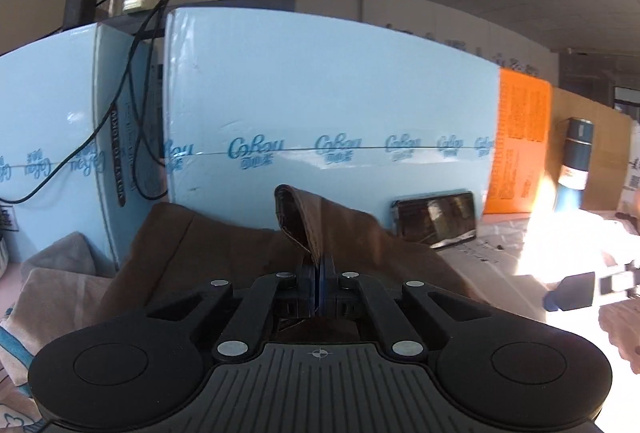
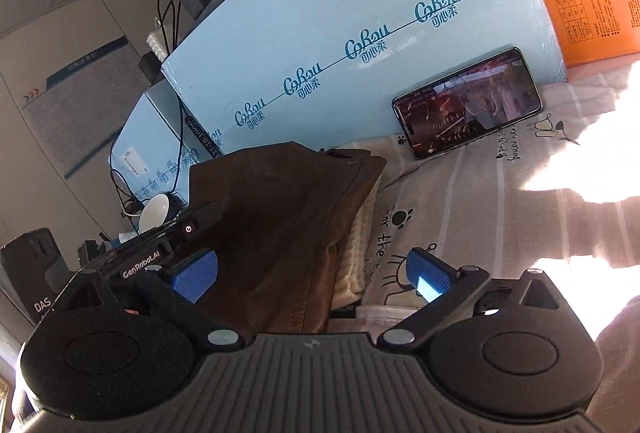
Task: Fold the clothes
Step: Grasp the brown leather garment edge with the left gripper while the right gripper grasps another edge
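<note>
A brown garment (image 1: pixel 208 245) lies heaped on the cloth-covered surface in front of the blue cartons. My left gripper (image 1: pixel 319 265) is shut on a stitched edge of the garment, and a fold of that edge (image 1: pixel 298 217) stands up above the pinched pads. In the right wrist view the same brown garment (image 2: pixel 272 217) lies on a cream knitted cloth (image 2: pixel 360 245). My right gripper (image 2: pixel 312 277) stands open over the garment's near edge, its blue pads (image 2: pixel 196 275) wide apart and pressing on nothing. The left gripper's black housing (image 2: pixel 160 245) shows at the left.
Light blue cartons (image 1: pixel 328 105) wall off the back, with cables hanging over them. A phone (image 2: pixel 468 105) with a lit screen leans on a carton, beside an orange sheet (image 1: pixel 520 137) and a blue bottle (image 1: pixel 576 161). A grey towel (image 1: pixel 60 261) lies left. A white cup (image 2: pixel 154 213) stands far left.
</note>
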